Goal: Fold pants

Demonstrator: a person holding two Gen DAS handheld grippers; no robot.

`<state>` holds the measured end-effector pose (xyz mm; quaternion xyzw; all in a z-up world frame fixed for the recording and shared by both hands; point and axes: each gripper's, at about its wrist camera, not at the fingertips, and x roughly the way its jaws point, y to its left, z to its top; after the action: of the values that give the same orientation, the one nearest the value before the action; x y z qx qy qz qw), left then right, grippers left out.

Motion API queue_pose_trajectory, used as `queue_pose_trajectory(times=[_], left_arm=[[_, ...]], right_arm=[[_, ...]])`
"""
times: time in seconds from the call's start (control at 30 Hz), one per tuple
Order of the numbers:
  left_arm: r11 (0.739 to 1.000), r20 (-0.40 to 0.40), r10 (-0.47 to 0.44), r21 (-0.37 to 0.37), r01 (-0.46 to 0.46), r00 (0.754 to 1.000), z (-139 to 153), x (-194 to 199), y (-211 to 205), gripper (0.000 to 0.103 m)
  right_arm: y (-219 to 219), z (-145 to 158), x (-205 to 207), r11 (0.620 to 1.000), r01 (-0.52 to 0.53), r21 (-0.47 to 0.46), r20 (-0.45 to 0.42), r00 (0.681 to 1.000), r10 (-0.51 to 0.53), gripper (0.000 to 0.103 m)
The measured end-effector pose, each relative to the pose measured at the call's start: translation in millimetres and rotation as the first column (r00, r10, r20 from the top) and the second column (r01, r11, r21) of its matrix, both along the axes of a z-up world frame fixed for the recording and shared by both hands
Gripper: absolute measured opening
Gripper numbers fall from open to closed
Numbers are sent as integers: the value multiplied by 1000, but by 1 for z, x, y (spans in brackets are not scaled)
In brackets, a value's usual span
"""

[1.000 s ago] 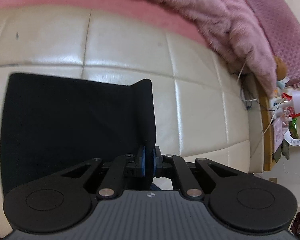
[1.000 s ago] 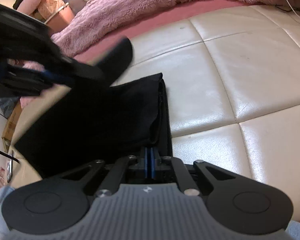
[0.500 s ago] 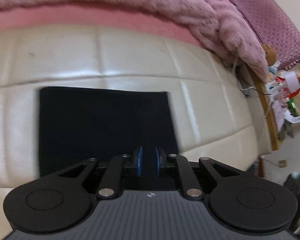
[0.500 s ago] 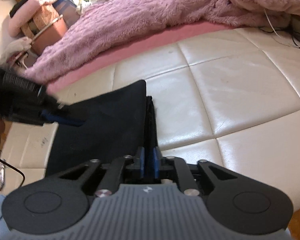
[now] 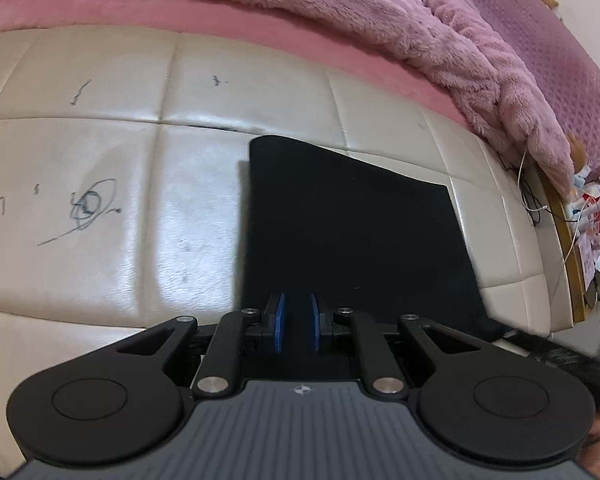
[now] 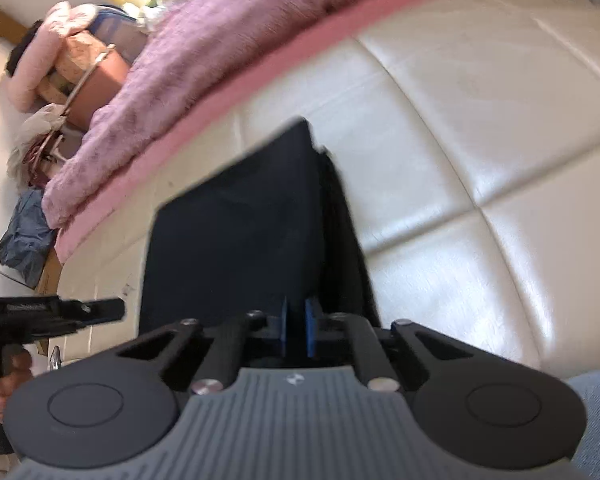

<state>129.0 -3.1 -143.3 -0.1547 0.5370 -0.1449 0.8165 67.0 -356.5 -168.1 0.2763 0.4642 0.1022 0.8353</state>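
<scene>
The black pants (image 5: 352, 232) lie folded into a flat rectangle on the cream quilted cushion (image 5: 80, 272). My left gripper (image 5: 296, 322) hovers at their near left corner with a narrow gap between its blue pads and no cloth pinched. The right wrist view shows this left gripper (image 6: 112, 308) just off the pants' (image 6: 240, 232) left edge, a hand (image 6: 4, 392) holding it. My right gripper (image 6: 297, 324) is at the near right corner beside the stacked layers. Its jaws are closing, a slim gap still shows, and they do not grip the cloth.
A fuzzy pink blanket (image 5: 380, 12) on a pink sheet runs along the cushion's far side. Pen scribbles (image 5: 88, 204) mark the cushion left of the pants. Cables and clutter (image 5: 580, 216) line its right edge. Boxes (image 6: 80, 64) and a blue bag (image 6: 24, 232) sit beyond its left end.
The left gripper let go of the raised flap and moved left; the pants now lie flat. The right gripper, earlier shut on the pants' edge, has parted its pads.
</scene>
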Motion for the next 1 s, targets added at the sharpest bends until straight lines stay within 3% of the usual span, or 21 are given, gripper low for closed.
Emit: queue_pose_trajectory(times=[0.13,0.2,0.3,0.4,0.5,0.63,0.7,0.83,1.0], left_arm=[[999,5,-36,17,36,999,-10,-3,-1,13],[999,0,-48,9,48,999,-19,-5,-4,13],[998,-13,-50,26,51,999,-33,-7,-9,13],[996,2,-54,67,54,999,-42,-7,-11,7],[999,-12,-40,32,40,999,-48,-5,-4,6],[999,-11,-33,-15,33,999,-36,-2,8,7],[999,32,-27,-31,28,999,-28,2,12,8],[999,96,4,-50,1,995,-18,24,12,8],[997,118,48,-68,-40,992,-25,52,2,7]], right_arm=[[17,52,-1,991,-55,-122,129,989,71,2],[23,57,3,976,-59,-212,112,990,85,2],[25,29,13,959,-54,-277,16,998,61,2],[23,-3,14,959,-35,-280,-63,998,19,3],[23,-22,15,958,-32,-284,-90,996,6,3],[24,-18,17,956,-36,-292,-93,996,9,11],[22,-8,15,951,-22,-308,-64,998,2,17],[18,17,22,940,5,-341,40,999,10,18],[33,19,55,931,-48,-362,103,990,91,9]])
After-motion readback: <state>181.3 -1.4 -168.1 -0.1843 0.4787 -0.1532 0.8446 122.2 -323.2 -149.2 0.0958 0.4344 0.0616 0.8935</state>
